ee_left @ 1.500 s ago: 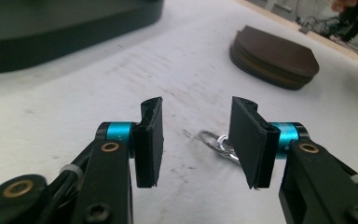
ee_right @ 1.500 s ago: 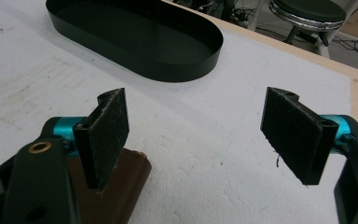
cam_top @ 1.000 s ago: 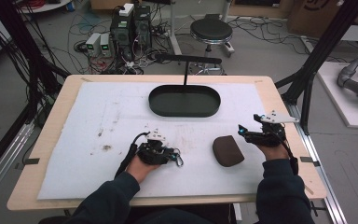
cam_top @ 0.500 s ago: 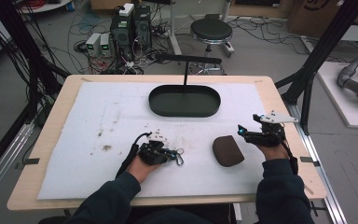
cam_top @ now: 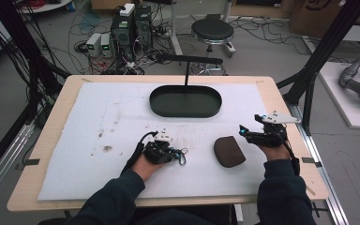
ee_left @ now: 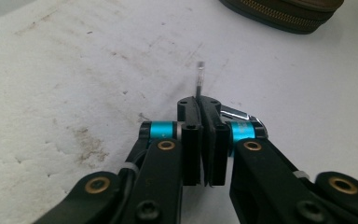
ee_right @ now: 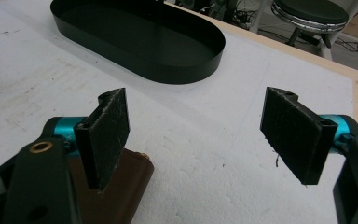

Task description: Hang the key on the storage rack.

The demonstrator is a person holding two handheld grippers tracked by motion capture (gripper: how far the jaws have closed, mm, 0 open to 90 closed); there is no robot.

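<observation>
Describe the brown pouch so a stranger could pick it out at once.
Start at the white mat covering the wooden table. The brown pouch lies near its front right, between the two hands. It is small, rounded and brown, unlike the larger black oval tray farther back.

Open claw (ee_right: 198, 140) above brown pouch (ee_right: 121, 186)

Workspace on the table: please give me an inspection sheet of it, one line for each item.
Surface: white mat, stained at the left.
Job's things: thin pin-like piece, brown zip pouch, black oval tray.
Clutter: nothing seen.
Grippers: left gripper shut on the thin piece; right gripper open beside the pouch.
Cables: each gripper's cable; floor cables beyond the table.
Surroundings: stool, computers, black frame.
</observation>
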